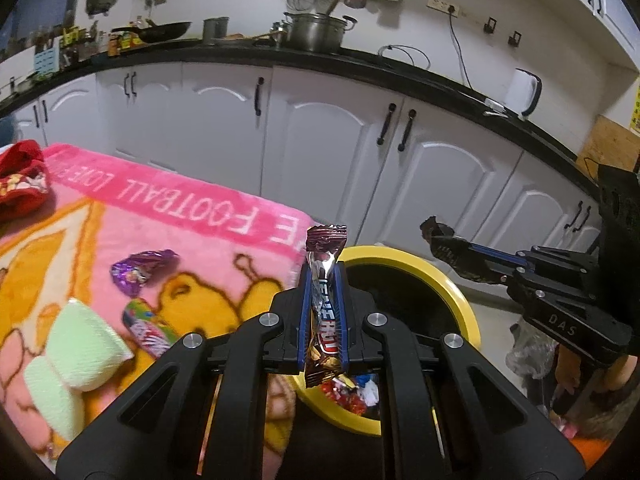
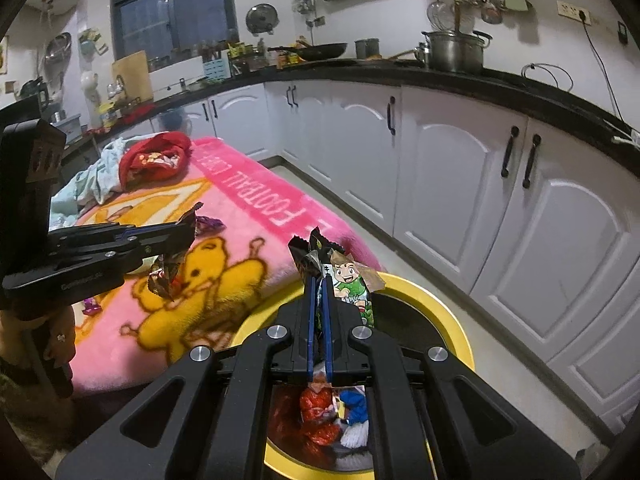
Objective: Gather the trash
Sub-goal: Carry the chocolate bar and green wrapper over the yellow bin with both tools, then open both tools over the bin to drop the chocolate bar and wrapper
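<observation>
While both grippers hang over the yellow-rimmed bin (image 2: 436, 312) beside the pink blanket (image 1: 192, 216), left gripper (image 1: 325, 276) is clamped on a brown snack-bar wrapper (image 1: 325, 312) held upright, right gripper (image 2: 319, 280) is clamped on a cartoon-print wrapper (image 2: 352, 284); bin already holds red and blue trash (image 2: 320, 424); purple wrapper (image 1: 142, 270), another colourful wrapper (image 1: 150, 330) and green sponges (image 1: 86, 348) lie on blanket

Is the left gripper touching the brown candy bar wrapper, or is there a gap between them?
Touching. In the left wrist view the left gripper has its blue fingers pressed on both sides of the brown candy bar wrapper, which stands upright between them.
</observation>
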Demonstrator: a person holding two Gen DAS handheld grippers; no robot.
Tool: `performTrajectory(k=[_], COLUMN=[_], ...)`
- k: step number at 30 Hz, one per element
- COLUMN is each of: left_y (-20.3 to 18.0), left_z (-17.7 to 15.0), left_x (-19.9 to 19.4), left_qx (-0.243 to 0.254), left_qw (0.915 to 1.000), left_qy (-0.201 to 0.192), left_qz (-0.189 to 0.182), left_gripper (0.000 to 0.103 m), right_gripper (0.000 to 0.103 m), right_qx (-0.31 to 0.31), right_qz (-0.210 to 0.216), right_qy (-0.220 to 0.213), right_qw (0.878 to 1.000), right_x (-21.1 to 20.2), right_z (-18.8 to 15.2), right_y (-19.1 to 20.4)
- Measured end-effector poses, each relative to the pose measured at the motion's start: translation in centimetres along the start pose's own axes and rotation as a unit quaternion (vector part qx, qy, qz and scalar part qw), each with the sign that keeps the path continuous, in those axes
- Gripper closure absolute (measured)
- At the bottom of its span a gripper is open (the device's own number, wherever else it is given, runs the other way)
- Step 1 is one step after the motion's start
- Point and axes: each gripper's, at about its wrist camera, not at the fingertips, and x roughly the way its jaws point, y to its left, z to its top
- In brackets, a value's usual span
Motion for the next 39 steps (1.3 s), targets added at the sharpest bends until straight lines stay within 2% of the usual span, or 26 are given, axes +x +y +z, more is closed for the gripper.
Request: performTrajectory(k=[15,23,24,26,27,29,31,33,37,39], left_y=[-2.4,-2.8,-2.7,-2.4,-2.3,-1.9,-1.7,-1.4,-0.6,-0.1], left_z=[-1.6,-2.4,-2.5,-2.7,-2.8,-2.8,-2.9,-2.8,-2.8,-2.8], left_x=[4.9,6.5,6.7,6.8,6.8,6.7,6.6,6.3,5.2,4.5], left_qx=[0.01,0.012,0.011,0.007,0.005,0.0,-0.003,-0.008,-0.017,-0.021], left_qw=[0.9977,0.9966,0.9965,0.9965,0.9966,0.9967,0.9969,0.9971,0.9979,0.9983], left_qy=[0.05,0.068,0.07,0.072,0.073,0.073,0.071,0.069,0.06,0.053], left_qz=[-0.045,-0.045,-0.043,-0.04,-0.039,-0.037,-0.032,-0.03,-0.018,-0.004], left_gripper=[0.097,0.095,0.092,0.079,0.07,0.065,0.055,0.052,0.033,0.022], right_gripper=[0.099,0.098,0.095,0.095,0.09,0.077,0.076,0.07,0.063,0.056], right_qx=[0.033,0.054,0.057,0.061,0.064,0.07,0.072,0.074,0.07,0.068], right_qz=[-0.009,-0.01,-0.01,-0.013,-0.014,-0.019,-0.02,-0.024,-0.03,-0.029], right_qy=[0.04,0.062,0.064,0.067,0.069,0.067,0.064,0.057,0.043,0.034], right_qw=[0.999,0.997,0.996,0.996,0.996,0.995,0.995,0.995,0.996,0.997], right_x=[1.6,2.8,2.9,3.1,3.2,3.1,2.9,2.6,1.9,1.4], right_z=[-2.8,-3.7,-3.8,-4.0,-4.1,-4.1,-4.0,-3.8,-3.2,-2.8], right_y=[-2.7,-3.7,-3.8,-4.0,-4.1,-4.3,-4.4,-4.4,-4.3,-4.0])
